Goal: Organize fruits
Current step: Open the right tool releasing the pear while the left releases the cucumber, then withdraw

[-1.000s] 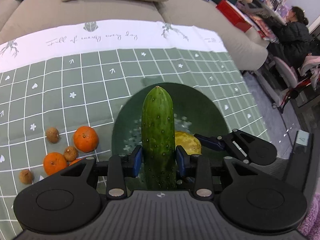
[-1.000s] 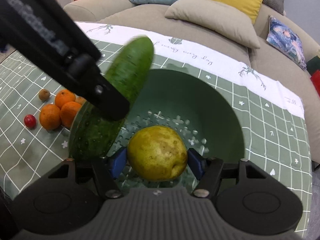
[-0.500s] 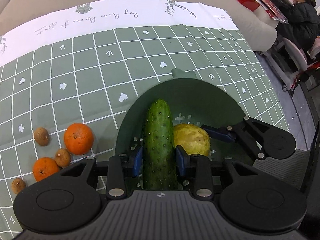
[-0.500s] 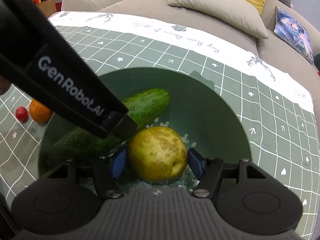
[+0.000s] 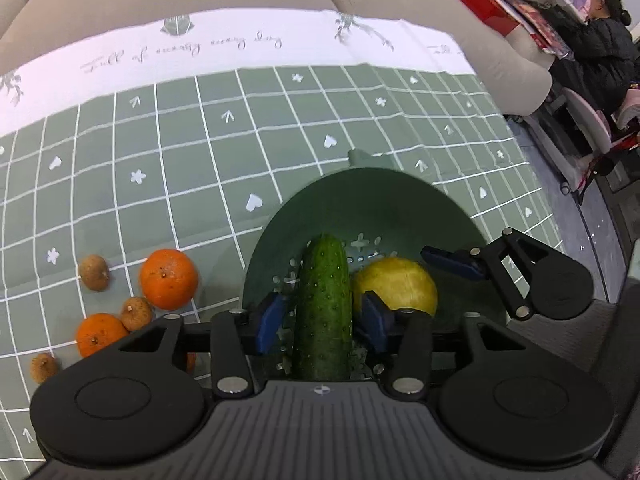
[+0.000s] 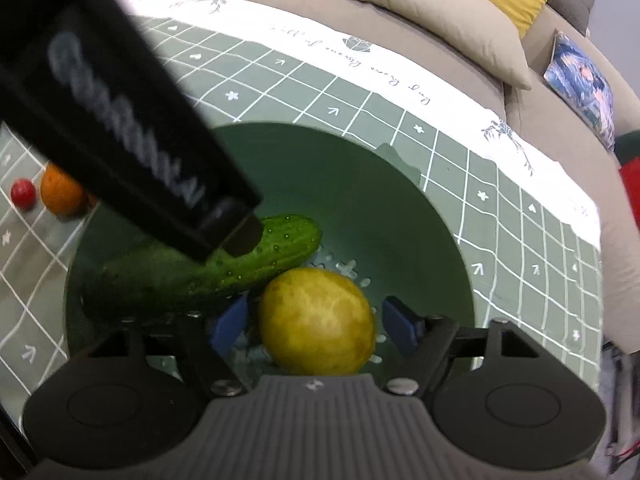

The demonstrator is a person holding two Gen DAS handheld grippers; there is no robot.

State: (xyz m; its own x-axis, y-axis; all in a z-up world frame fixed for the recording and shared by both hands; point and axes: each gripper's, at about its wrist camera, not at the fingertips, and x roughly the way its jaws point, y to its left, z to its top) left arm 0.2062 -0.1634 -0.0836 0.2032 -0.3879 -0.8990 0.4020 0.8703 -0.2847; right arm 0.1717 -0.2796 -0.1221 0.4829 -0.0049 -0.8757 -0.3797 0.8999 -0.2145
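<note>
1. my left gripper [image 5: 322,316]: jaws apart, blue pads clear of the cucumber [image 5: 323,304] on both sides.
2. the cucumber lies inside the green perforated bowl [image 5: 372,208], just beside the yellow pear [image 5: 400,284].
3. my right gripper [image 6: 316,324]: jaws apart, a gap on each side of the pear, which rests on the bowl floor.
4. two oranges [image 5: 169,278] and small brown fruits [image 5: 93,267] lie on the checked cloth [image 5: 180,168] left of the bowl.
5. a small red fruit [image 6: 23,193] lies beside an orange in the right wrist view.
</note>
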